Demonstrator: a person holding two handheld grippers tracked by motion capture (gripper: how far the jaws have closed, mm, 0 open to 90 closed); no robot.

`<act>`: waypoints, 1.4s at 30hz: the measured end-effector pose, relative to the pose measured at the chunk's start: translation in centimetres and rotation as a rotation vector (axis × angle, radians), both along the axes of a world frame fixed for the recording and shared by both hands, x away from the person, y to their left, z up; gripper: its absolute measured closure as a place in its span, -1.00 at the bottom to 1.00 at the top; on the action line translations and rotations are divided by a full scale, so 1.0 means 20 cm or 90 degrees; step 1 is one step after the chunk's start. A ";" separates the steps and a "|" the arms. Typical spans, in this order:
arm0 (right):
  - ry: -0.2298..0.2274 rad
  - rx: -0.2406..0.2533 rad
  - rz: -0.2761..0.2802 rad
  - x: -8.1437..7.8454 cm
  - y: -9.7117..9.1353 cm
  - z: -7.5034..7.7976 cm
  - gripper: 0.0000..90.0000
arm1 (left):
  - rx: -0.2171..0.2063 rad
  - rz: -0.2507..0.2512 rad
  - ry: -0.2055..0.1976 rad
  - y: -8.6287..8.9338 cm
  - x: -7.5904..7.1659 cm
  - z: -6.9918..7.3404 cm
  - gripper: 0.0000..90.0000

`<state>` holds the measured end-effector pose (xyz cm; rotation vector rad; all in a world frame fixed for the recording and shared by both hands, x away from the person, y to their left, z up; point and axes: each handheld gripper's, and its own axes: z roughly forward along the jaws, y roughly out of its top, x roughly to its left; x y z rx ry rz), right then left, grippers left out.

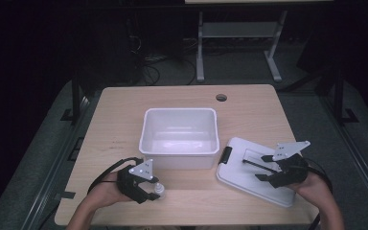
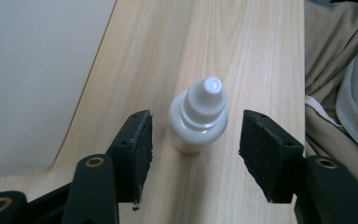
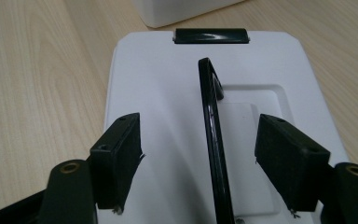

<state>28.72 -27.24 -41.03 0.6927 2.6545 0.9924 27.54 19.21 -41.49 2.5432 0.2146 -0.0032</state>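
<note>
One small dropper bottle stands untouched between the left gripper's pads.

White bin mid-table; desk legs behind.

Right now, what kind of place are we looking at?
Probably a lab or test bench: a bare light wooden desk with a cable hole, dark surroundings, trailing cables on the floor, and only a white plastic tub, its white lid and a small white dropper bottle laid out.

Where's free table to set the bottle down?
Bare wood left of the white bin, behind it up to the round hole, and along the near edge between the bottle and the lid. Crowded where bin and lid nearly meet.
</note>
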 end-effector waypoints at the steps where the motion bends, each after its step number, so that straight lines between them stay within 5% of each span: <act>1: -0.001 0.000 0.001 0.00 0.00 0.00 -0.32 | 0.003 -0.003 0.000 -0.01 0.00 0.00 0.01; 42: -0.011 -0.001 0.002 -0.01 0.00 0.02 -0.33 | 0.033 -0.027 0.011 -0.07 0.03 -0.04 0.31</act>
